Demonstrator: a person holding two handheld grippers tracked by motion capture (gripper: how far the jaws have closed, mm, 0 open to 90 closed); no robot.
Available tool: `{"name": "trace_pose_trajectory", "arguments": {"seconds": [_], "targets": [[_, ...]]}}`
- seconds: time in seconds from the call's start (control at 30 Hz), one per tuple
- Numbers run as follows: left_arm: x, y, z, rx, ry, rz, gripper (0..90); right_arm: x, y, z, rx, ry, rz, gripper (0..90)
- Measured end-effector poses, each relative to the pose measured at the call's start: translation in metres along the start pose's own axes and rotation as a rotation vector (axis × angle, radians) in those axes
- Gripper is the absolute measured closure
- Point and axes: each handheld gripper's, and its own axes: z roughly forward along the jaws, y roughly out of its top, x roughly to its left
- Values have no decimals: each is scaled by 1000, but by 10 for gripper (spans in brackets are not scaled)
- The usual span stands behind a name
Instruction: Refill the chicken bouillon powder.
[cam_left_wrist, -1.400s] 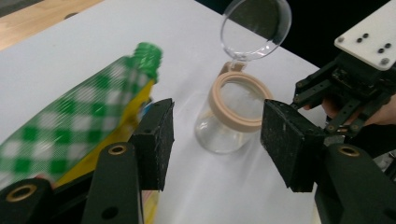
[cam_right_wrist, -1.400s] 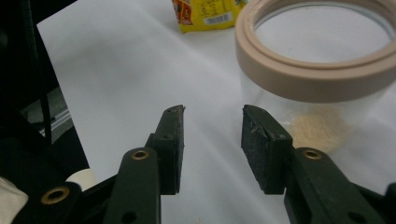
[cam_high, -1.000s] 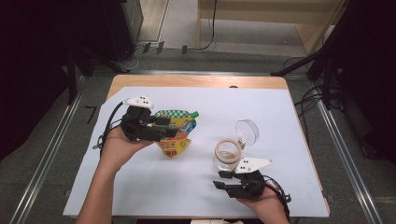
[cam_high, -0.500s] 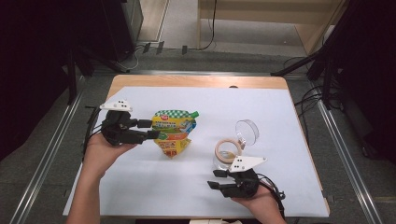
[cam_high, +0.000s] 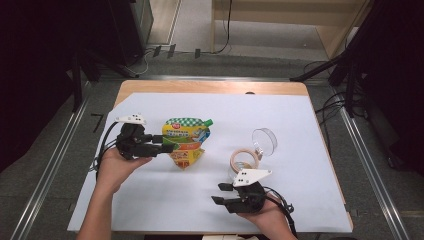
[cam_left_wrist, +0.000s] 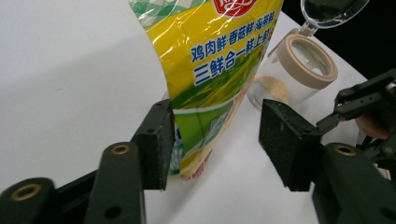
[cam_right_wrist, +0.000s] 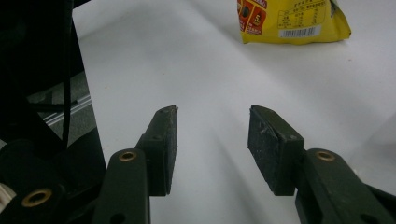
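A yellow and green spouted pouch stands on the white sheet, left of centre. My left gripper reaches in from the left. Its jaws have just been closing and straddle the pouch's lower edge. One pad is at the foil and the other pad stands apart from it, so the left gripper is open. My right gripper hovers near the front edge. It is open with nothing between its fingers, and its jaws have been opening slightly. In the right gripper view the pouch lies far ahead.
A small clear jar with a beige rim holds a little pale powder, and its clear lid is flipped open behind it. It stands right of the pouch, close behind my right hand. The left gripper view shows the jar past the pouch.
My left gripper drew back to the left from over the pouch and sank to its lower left edge. My right gripper slid a little to the left. Pouch and jar stayed put.
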Motion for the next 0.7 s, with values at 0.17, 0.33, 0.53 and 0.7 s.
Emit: {"name": "trace_pose_trajectory", "arguments": {"seconds": [0.17,0.33,0.53,0.7], "targets": [[-1,-2,10,-2,-7,11,558,4,4,10,1,-3,-17,497],[-2,-3,20,8,8,18,571,4,13,22,-6,-5,-45,484],[-8,-2,37,25,37,62,597,1,24,37,-26,3,-42,482],[-8,-3,33,-1,42,79,749,-1,18,46,-51,-6,-14,486]]}}
